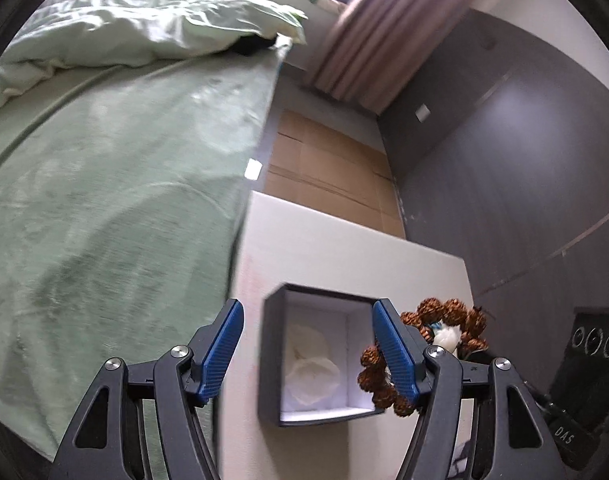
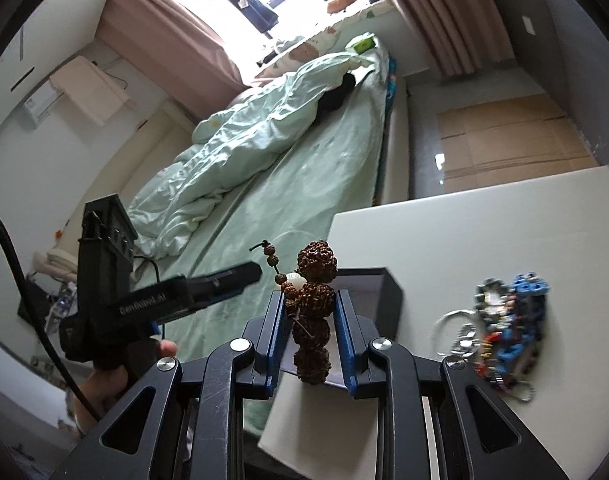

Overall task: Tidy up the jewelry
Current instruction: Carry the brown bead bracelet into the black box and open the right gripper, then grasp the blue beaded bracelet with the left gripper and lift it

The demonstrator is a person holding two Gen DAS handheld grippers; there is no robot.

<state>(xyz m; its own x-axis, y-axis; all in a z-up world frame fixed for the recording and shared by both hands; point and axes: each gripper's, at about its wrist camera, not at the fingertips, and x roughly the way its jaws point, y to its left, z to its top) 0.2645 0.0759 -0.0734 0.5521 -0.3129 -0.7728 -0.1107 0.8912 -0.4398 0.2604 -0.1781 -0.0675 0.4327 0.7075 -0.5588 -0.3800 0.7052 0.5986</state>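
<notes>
A dark grey jewelry box [image 1: 312,360] with a white lining stands open on the white table [image 1: 344,248]. My left gripper [image 1: 308,344] is open and empty, its fingers on either side of the box. My right gripper [image 2: 309,312] is shut on a brown rudraksha bead bracelet [image 2: 314,284] with a white bead, held above the box [image 2: 378,292]. The bracelet also shows in the left wrist view [image 1: 444,320], to the right of the box. The left gripper's body shows in the right wrist view [image 2: 176,300], with a hand beneath it.
A heap of keyrings and colourful bead jewelry [image 2: 500,320] lies on the table [image 2: 484,216] to the right of the box. A bed with green sheets [image 1: 104,200] borders the table's left edge. Flat cardboard [image 1: 328,168] lies on the floor beyond.
</notes>
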